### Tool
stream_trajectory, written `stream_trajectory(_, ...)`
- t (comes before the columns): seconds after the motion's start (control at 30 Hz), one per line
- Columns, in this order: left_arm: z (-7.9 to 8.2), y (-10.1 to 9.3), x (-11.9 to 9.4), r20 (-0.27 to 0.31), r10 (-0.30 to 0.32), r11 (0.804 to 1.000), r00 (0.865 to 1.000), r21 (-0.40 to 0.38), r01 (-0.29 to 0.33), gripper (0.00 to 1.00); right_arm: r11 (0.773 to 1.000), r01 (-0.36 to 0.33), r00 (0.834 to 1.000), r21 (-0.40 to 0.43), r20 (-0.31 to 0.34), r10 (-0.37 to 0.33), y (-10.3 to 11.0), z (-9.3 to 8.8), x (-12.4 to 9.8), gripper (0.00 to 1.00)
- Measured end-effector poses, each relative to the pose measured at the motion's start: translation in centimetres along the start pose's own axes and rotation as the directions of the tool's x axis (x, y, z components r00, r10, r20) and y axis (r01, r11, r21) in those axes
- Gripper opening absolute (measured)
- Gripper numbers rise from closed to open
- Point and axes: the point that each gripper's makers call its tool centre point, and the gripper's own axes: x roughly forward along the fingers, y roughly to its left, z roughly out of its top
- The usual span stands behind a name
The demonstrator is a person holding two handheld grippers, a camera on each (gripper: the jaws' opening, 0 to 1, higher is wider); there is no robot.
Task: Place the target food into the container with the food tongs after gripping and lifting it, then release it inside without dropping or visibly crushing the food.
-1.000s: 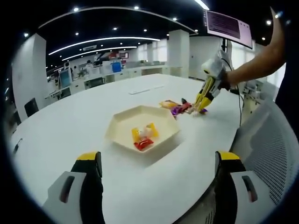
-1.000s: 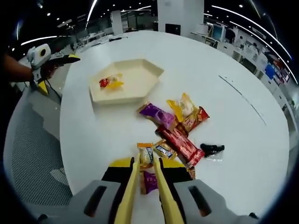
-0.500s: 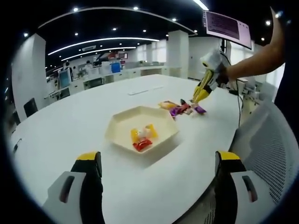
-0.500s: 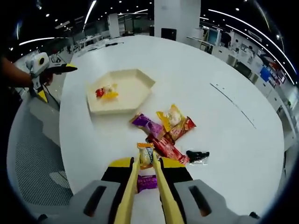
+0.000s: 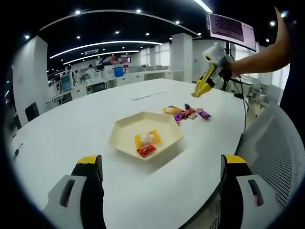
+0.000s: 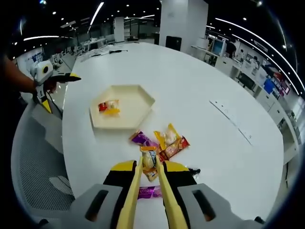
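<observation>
Snack packet (image 6: 149, 160), the orange-ended one with a pale middle, is pinched between my right gripper (image 6: 148, 164)'s yellow tongs, so the jaws are clamped on it. It's up off the white table (image 6: 200, 76), with the rest of the snack pile (image 6: 162, 142) lying on the tabletop below and past it, and a purple packet (image 6: 150, 192) on the table down between my gripper's bodies.

From the left gripper view, my right arm (image 5: 259, 59) is stretched out over the far side of the table, hand wrapped around the right gripper up high, tongs pointing down and to the left, well above the pile.

My left gripper (image 5: 159, 164) is sitting low at the near table edge, jaws wide apart and holding nothing. In the right gripper view you can see it at the left, gripped in my left hand (image 6: 44, 86) just off the table edge.

The cream hexagonal tray (image 5: 125, 132) is between the two grippers on the table, near the pile but not touching it, with a few wrapped snacks (image 5: 146, 141) already inside: yellow, red and a pale one.
</observation>
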Motion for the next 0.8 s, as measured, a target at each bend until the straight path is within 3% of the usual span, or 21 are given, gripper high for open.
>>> stream_trajectory(0.3, -0.1, -0.1, 0.1, -0.002, -0.003, 1.0, 1.0, -0.004, 0.003, 0.99, 1.0, 0.002, 1.0, -0.006, 0.006, -0.002, 0.1, 0.9, -0.2, 0.2)
stream_trajectory(0.8, -0.1, 0.1, -0.1, 0.0, 0.002, 1.0, 1.0, 0.005, -0.002, 0.98, 0.999, -0.019, 0.999, -0.034, 0.041, 0.021, 1.7, 5.2, 0.7, 0.2)
